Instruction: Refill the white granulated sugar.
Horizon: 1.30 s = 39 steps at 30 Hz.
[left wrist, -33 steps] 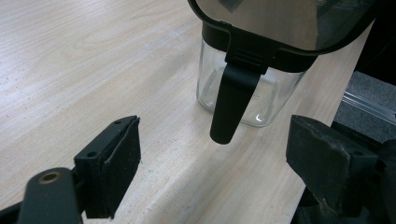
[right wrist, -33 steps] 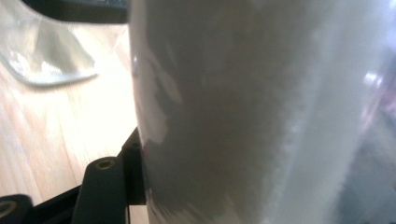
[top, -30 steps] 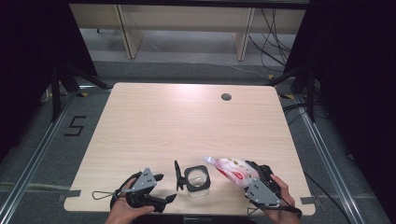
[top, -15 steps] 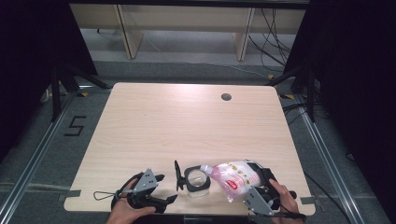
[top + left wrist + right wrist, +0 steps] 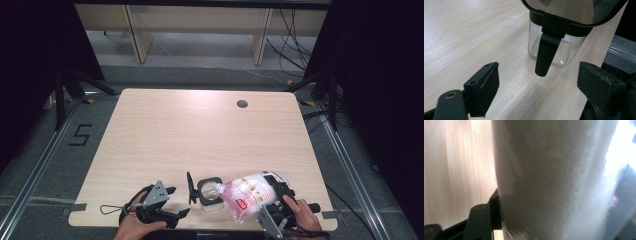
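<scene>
Two hand-held grippers work at the near edge of a light wood table. The right gripper, at bottom right in the high view, holds a clear plastic bag of white powder w/ a red label. Its jaws are clamped on the bag's body, fairly wide apart since the bag is bulky. The bag is tipped on its side, mouth pointing left, resting at the rim of a jar.

In the right gripper view the bag sits right up against the lens; one black jaw presses its lower left side, w/ table wood to the left.

The jar is clear glass w/ a black rim and stands upright on the table, near the front edge, between the two grippers. Its hinged lid is swung open and stands up on the jar's left.

The left gripper, at bottom left, lies low by the table edge, jaws wide open and holding nothing. In the left gripper view the jar is just ahead of the jaws, w/ a black clasp hanging down its front. The pads are apart from the jar.
</scene>
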### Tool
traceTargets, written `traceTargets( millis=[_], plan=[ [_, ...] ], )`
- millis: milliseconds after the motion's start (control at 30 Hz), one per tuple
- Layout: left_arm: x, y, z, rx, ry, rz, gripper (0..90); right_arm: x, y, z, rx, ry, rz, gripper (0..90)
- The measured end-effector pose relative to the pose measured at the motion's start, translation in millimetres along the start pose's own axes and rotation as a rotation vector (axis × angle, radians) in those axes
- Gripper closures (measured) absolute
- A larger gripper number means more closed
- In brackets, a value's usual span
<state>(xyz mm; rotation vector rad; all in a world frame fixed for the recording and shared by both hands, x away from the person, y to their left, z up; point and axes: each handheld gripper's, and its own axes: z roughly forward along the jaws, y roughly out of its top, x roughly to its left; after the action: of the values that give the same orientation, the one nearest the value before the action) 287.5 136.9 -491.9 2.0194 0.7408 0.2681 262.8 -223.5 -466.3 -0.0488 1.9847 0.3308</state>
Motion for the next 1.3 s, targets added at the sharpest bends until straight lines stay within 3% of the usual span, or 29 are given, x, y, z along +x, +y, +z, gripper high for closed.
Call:
traceTargets(
  millis=[33,67,267,300,333,367,400,433,467,533,567,633,667,733,767,800,833,867,933,1000,1067,1133,1233,1300],
  plan=[
    [0.3,-0.1,0.0,0.001,0.0,0.003,17.4,-2.0,1.2,0.1,-0.004,-0.007,-0.049,40.0],
    [0.2,-0.2,0.1,0.002,0.0,-0.003,17.4,1.2,1.3,-0.6,0.011,-0.003,-0.017,40.0],
    [0.7,-0.2,0.2,0.01,0.001,0.009,17.4,1.5,6.0,-1.7,0.03,-0.051,-0.123,40.1],
    [0.7,-0.1,0.3,0.01,0.001,0.009,17.4,-0.8,7.3,-1.8,0.028,-0.054,-0.167,40.1],
    [0.7,-0.1,0.1,0.014,0.003,0.011,17.4,0.2,7.1,-2.0,0.028,-0.065,-0.161,40.1],
    [0.3,-0.4,0.4,0.014,0.005,0.009,17.4,-4.2,9.5,-3.2,0.027,-0.079,-0.233,40.2],
    [0.3,-0.5,0.5,0.015,0.005,0.007,17.4,-0.9,8.0,-3.4,0.028,-0.084,-0.181,40.1],
    [0.3,-0.4,0.5,0.013,0.006,0.005,17.4,-0.9,8.4,-4.1,0.038,-0.081,-0.182,40.2],
    [0.3,-0.3,0.5,0.012,0.006,0.006,17.4,-2.3,9.7,-4.4,0.042,-0.089,-0.216,40.2],
    [0.1,-0.3,0.4,0.014,0.005,0.008,17.4,-0.6,9.7,-4.7,0.053,-0.096,-0.213,40.2],
    [0.3,-0.4,0.5,0.017,0.005,0.012,17.4,-3.7,10.9,-5.1,0.056,-0.095,-0.257,40.2],
    [0.9,0.1,0.6,0.016,0.004,0.023,17.4,-5.2,11.4,-4.3,0.047,-0.097,-0.276,40.3],
    [-0.1,-0.1,0.4,0.018,0.008,0.009,17.4,-0.6,9.4,-4.8,0.065,-0.097,-0.209,40.2],
    [1.5,0.2,0.1,0.025,0.01,0.034,17.4,-6.1,11.8,-5.1,0.064,-0.095,-0.299,40.3],
    [2.6,0.4,0.4,0.023,0.002,0.045,17.4,-4.4,10.7,-5.2,0.065,-0.102,-0.268,40.3],
    [1.5,0.2,0.8,0.018,0.005,0.029,17.4,-4.2,10.4,-4.8,0.062,-0.104,-0.264,40.3],
    [1.0,0.4,0.9,0.019,0.005,0.021,17.4,-7.0,11.2,-3.6,0.038,-0.113,-0.311,40.3],
    [1.0,0.4,0.9,0.019,0.005,0.023,17.4,-7.9,12.6,-4.9,0.057,-0.108,-0.328,40.4],
    [2.0,0.4,1.1,0.019,0.0,0.039,17.4,-5.7,11.1,-4.7,0.058,-0.106,-0.299,40.4],
    [1.7,0.8,1.0,0.02,0.004,0.036,17.4,-10.1,13.7,-3.9,0.029,-0.128,-0.365,40.4],
    [2.1,0.5,1.1,0.02,0.0,0.038,17.4,-10.2,14.4,-4.7,0.042,-0.121,-0.352,40.4],
    [2.2,0.6,1.0,0.022,0.001,0.035,17.4,-12.9,16.3,-5.5,0.055,-0.112,-0.379,40.5],
    [2.2,0.7,0.9,0.021,0.001,0.036,17.4,-14.2,16.0,-3.6,0.026,-0.148,-0.396,40.5],
    [0.9,-0.1,1.8,0.01,0.005,0.01,17.4,-16.2,17.2,-4.9,0.055,-0.118,-0.384,40.6]
  ],
)
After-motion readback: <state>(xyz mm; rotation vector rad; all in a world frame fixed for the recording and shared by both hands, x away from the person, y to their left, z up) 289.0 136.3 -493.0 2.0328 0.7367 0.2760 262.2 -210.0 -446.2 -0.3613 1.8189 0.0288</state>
